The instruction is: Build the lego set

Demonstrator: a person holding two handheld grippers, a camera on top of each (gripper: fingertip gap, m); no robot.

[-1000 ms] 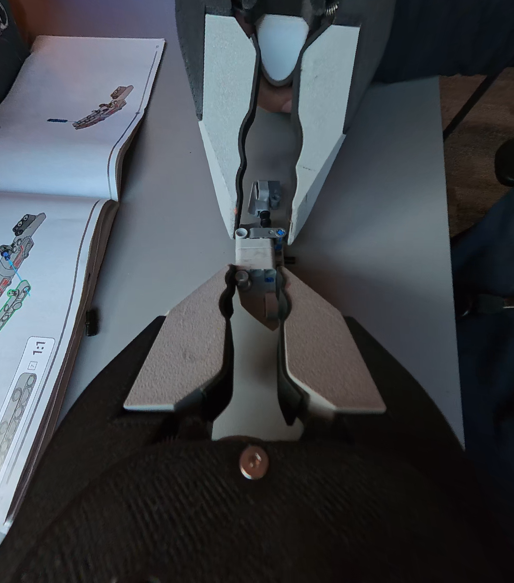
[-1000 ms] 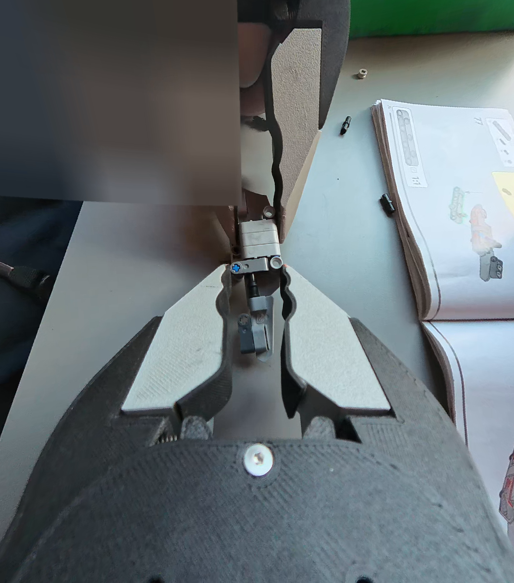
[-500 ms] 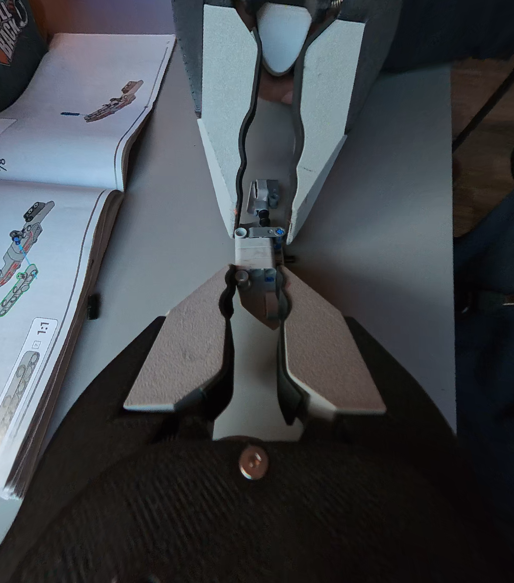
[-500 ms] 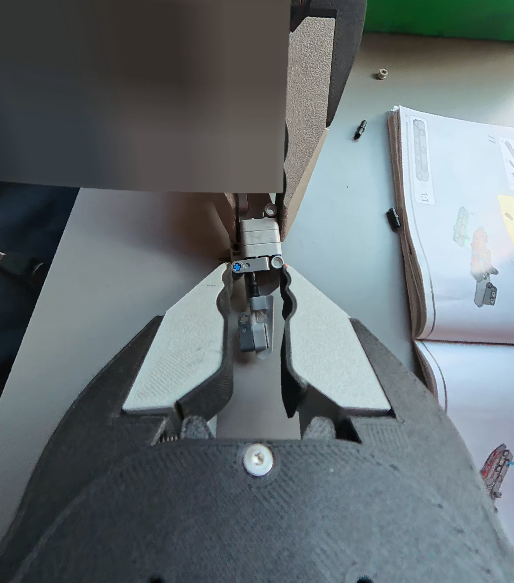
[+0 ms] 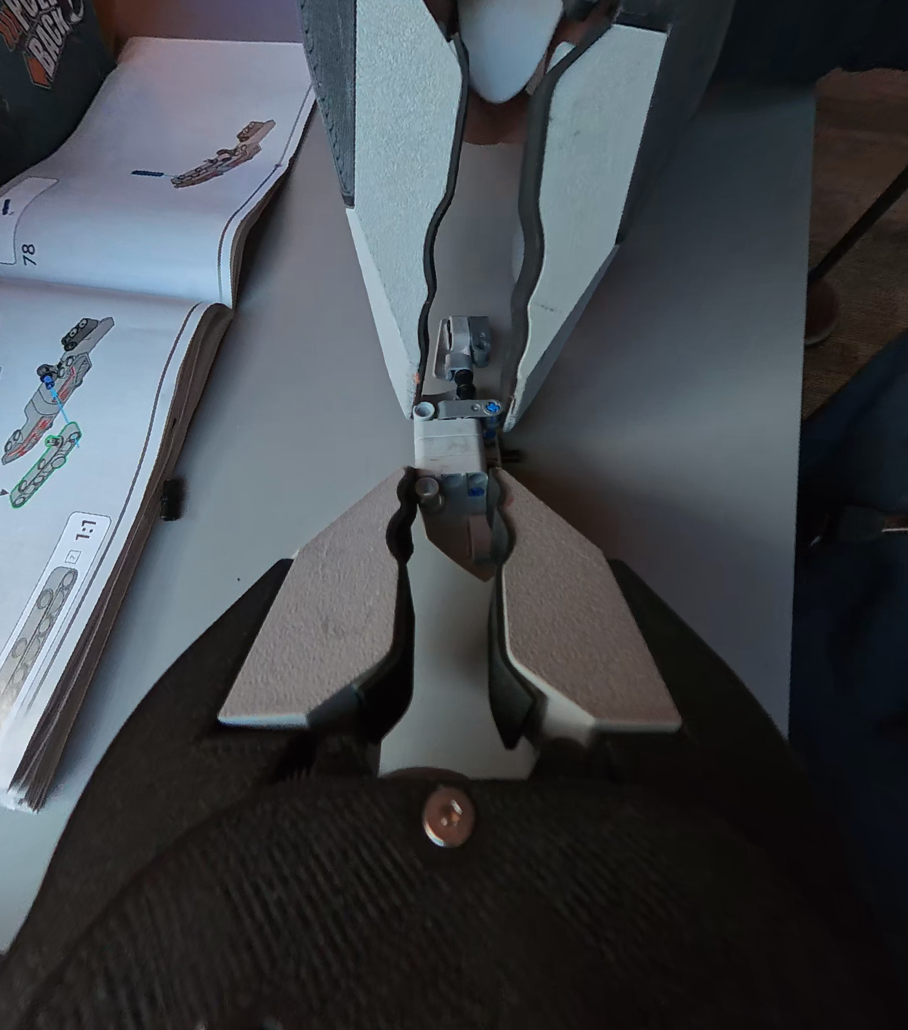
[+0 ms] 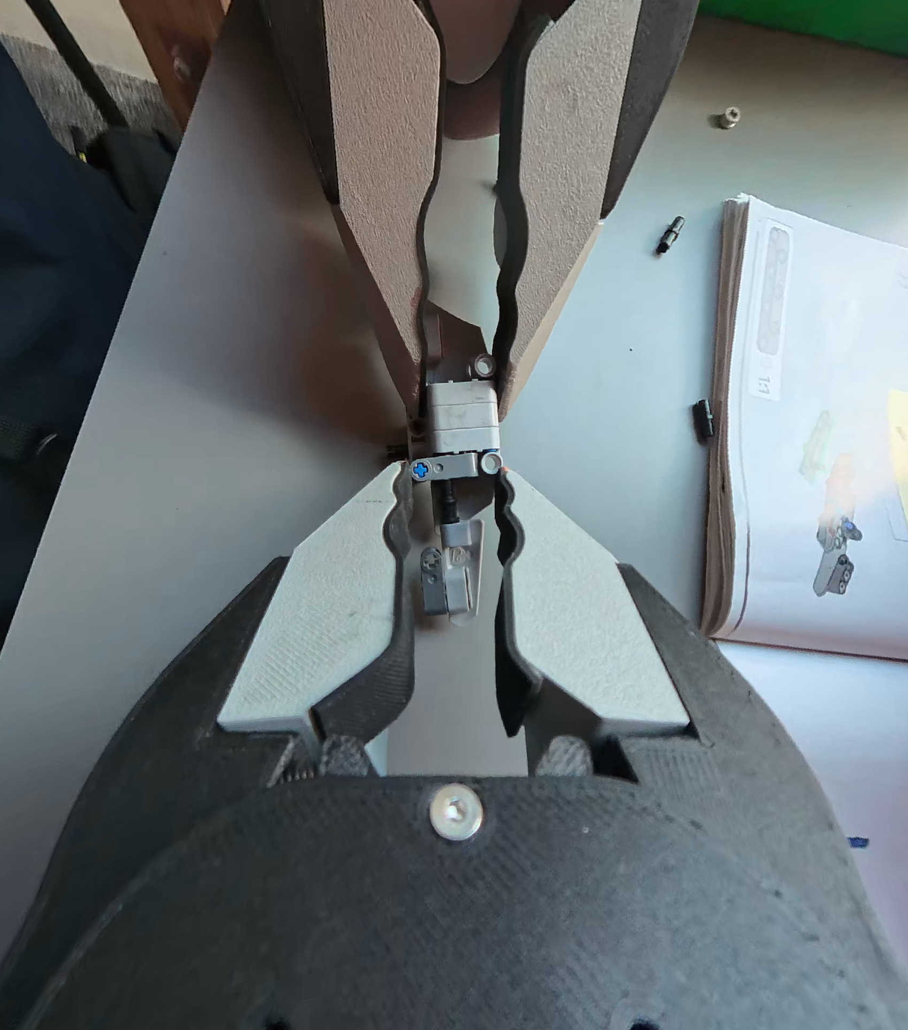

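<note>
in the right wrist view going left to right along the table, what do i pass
Table edge → lego assembly, held between the two hand-held grippers → small black pin → open instruction booklet.

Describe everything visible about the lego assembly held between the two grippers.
The lego assembly is a small plastic build: a pale grey block in the middle, a thin grey liftarm with a blue cross-axle end across it, and a black pin leading to a grey connector. It hangs level above the table, gripped at both ends: the left gripper is shut on the block end, and the right gripper on the liftarm end.
</note>
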